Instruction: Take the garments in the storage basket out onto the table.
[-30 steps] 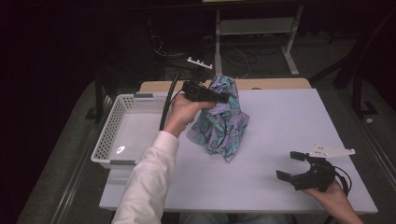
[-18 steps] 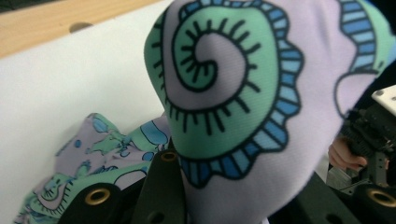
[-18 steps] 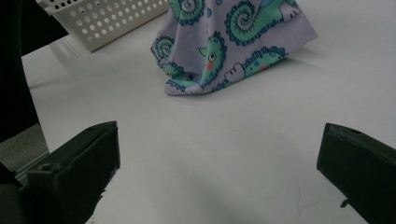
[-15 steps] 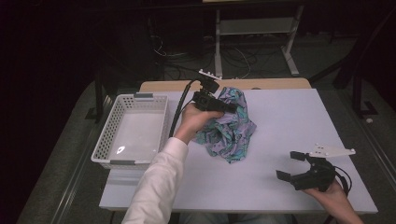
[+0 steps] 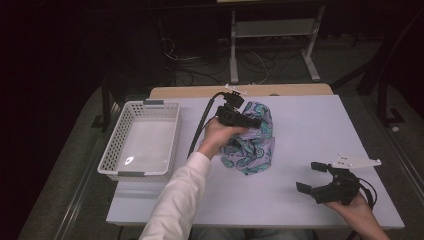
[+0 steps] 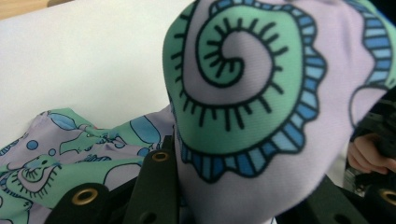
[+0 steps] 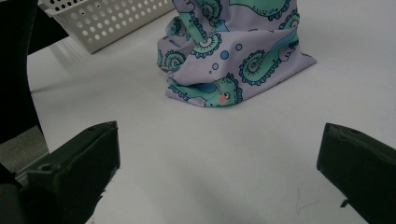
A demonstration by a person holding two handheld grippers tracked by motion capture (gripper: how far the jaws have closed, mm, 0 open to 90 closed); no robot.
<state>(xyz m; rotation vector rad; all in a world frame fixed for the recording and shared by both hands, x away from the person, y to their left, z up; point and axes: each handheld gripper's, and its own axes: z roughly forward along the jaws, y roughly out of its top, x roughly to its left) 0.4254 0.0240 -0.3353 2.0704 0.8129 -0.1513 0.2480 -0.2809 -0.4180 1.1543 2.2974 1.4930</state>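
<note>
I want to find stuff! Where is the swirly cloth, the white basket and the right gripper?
swirly cloth [image 5: 252,150]: high view, its lower folds.
white basket [image 5: 111,149]: high view, its left wall.
right gripper [image 5: 311,177]: high view, midway between its open fingers.

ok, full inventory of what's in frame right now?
cloth: 1, lilac with green and blue swirl print, bunched at table centre, top lifted by the left gripper
basket: 1, white perforated plastic, left part of the table, nothing in it
table: 1, pale grey-white top with a wood strip at the far edge
metal stand: 1, light grey, on the floor beyond the table
cables: several, dark, on the floor behind the table
left gripper: 1, black, jaws closed on a fold of the cloth, above table centre
right gripper: 1, black, jaws apart, holding nothing, near right corner
hands: 2, left with a white sleeve, right hand at the bottom edge
</note>
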